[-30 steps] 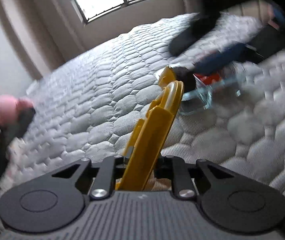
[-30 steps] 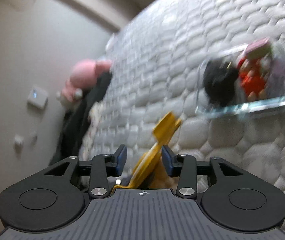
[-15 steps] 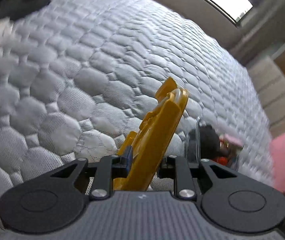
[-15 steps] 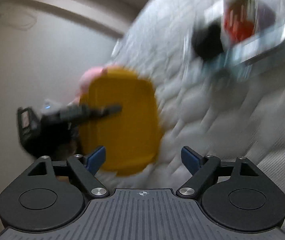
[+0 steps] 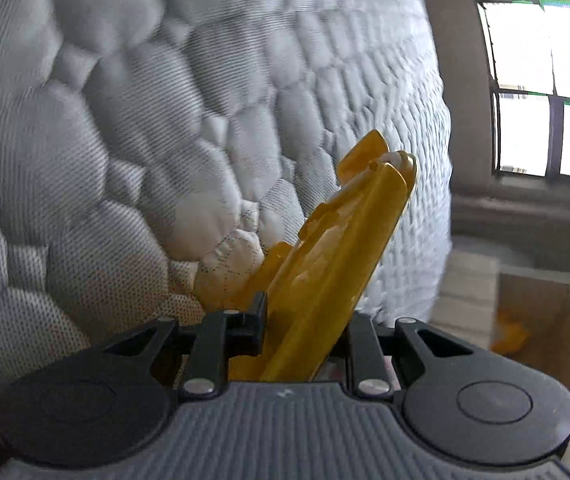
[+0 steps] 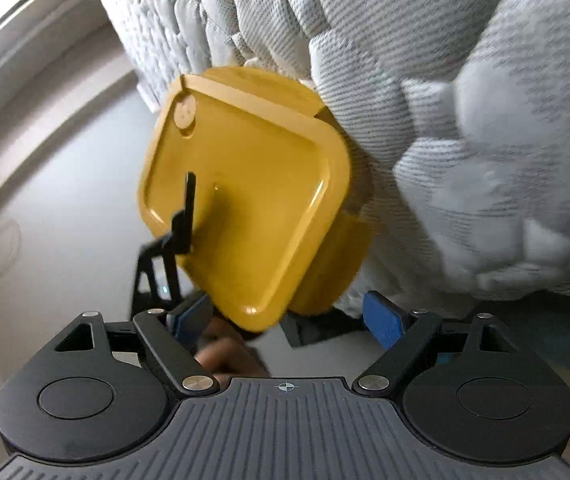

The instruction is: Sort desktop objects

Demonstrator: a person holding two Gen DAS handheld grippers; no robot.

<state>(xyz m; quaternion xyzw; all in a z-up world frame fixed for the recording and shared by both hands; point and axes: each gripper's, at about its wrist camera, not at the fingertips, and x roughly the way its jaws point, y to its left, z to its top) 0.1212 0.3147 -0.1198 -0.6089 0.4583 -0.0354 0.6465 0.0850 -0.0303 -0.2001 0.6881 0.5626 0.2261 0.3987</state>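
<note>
A yellow plastic lid [image 5: 337, 264] sticks out edge-on from my left gripper [image 5: 305, 320], which is shut on its near rim. In the right wrist view the same lid [image 6: 253, 200] shows its flat face, tilted, close against the side of the mattress. One black finger [image 6: 187, 208] of the left gripper lies across that face. My right gripper [image 6: 289, 318] is open, its blue pads [image 6: 385, 320] wide apart and clear of the lid, just below it. A hand [image 6: 225, 356] shows behind the right gripper's fingers.
A grey quilted mattress [image 5: 125, 120] fills most of the left wrist view and the upper right [image 6: 465, 100] of the right wrist view. A window [image 5: 545, 92] and an open cardboard box [image 5: 533, 320] are at the right. Pale floor [image 6: 65, 220] lies at the left.
My right gripper has let go of the yellow lid and opened wide. The left gripper has swung away and rolled with the lid. The glass container of objects has left both views.
</note>
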